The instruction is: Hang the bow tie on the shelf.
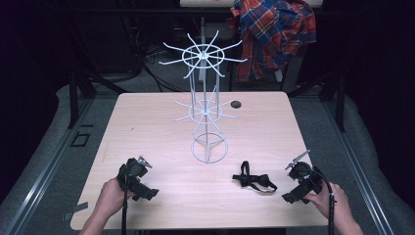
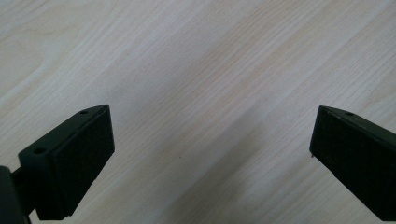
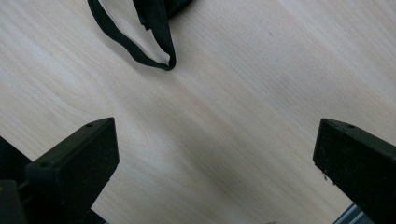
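The right gripper (image 1: 299,182) sits at the lower right of the high view, its jaws wide and holding nothing; the black strap (image 1: 253,180) lies flat just to its left on the table (image 1: 147,122); the left gripper (image 1: 138,179), lower left, is wide too. I think it should slide over slowly and pinch one loop (image 3: 154,58), then lift toward the white wire rack (image 1: 205,110).

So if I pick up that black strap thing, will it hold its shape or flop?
The strap will probably flop: it lies in loose loops flat on the table. It looks thin and light, so a push would likely drag or bunch it rather than roll it.
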Demonstrator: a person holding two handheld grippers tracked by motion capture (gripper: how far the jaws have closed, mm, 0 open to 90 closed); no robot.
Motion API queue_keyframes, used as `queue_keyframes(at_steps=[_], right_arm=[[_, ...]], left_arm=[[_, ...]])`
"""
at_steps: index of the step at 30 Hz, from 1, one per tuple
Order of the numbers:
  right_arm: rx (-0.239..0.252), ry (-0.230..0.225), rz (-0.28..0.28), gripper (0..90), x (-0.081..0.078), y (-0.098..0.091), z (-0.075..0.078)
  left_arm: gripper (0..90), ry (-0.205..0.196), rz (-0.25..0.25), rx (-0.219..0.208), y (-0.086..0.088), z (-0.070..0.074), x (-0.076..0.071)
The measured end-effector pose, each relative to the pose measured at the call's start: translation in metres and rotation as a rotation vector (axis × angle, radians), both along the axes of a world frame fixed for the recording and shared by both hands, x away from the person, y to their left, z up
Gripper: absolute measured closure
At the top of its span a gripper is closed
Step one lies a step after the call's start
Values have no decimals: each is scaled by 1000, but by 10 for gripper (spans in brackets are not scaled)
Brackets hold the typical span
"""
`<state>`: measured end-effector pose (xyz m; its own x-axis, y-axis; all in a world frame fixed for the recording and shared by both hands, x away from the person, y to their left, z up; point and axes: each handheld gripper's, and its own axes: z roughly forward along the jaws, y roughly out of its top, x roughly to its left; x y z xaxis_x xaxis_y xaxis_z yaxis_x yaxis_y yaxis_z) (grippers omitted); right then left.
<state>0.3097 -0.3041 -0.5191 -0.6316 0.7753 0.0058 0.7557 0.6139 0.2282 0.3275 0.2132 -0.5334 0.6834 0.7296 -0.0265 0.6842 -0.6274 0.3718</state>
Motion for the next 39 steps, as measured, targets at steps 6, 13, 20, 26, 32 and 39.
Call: queue_keyframes(at_steps=[6,13,20,26,32,39], right_arm=[[-8,0,12,0,0,0,-1],[-5,5,8,0,0,1,-1],[-33,-3,56,0,0,5,4],[4,-60,63,0,-1,12,8],[29,-112,94,0,-3,24,12],[88,-103,100,0,1,32,11]], left_arm=[[0,1,-12,0,-5,-1,1],[0,0,-11,-9,-2,-1,1],[0,-6,-18,0,-5,1,0],[0,-2,-12,-5,-2,0,0],[0,-6,-11,-5,-1,1,-1],[0,-12,16,-10,6,1,-4]])
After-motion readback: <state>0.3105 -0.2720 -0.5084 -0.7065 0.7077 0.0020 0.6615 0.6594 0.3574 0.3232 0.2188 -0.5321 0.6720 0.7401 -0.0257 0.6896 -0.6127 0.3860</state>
